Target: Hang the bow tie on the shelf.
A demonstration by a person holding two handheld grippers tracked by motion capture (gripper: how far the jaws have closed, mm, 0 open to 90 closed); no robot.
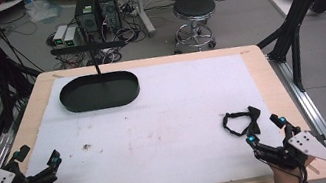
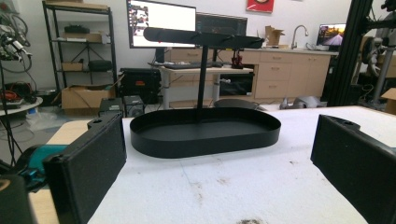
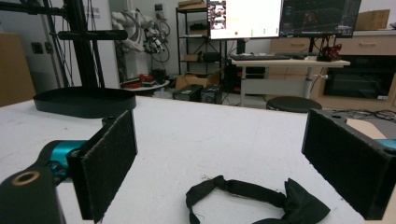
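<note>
Black fabric bow tie with its looped strap (image 1: 242, 121) lies flat on the white sheet of the counter (image 1: 169, 136), just ahead of the right gripper (image 1: 265, 131). That gripper's jaws stand wide apart with nothing between them, and in the right gripper view the bow tie (image 3: 261, 198) sits on the sheet between and just beyond the two black padded jaws, apart from both. The knot end of the bow tie points away from the strap loop, toward the counter's right edge.

Across the counter from the bow tie, at the near left corner, the left gripper (image 1: 38, 156) rests low with its jaws also spread wide and empty. In the left gripper view these jaws frame bare white sheet with a few brown smudges.

Far from the bow tie, toward the back left of the counter, stands a black oval metal tray (image 1: 99, 92) with a thin upright post rising from it and a flat black crossbar on top. The left gripper view shows the same tray (image 2: 205, 133) straight ahead of the open jaws, well apart from them.

Beyond the counter's far edge, farther from the bow tie still, a round black stool (image 1: 193, 7) stands on the grey floor beside two computer towers (image 1: 97, 9).
</note>
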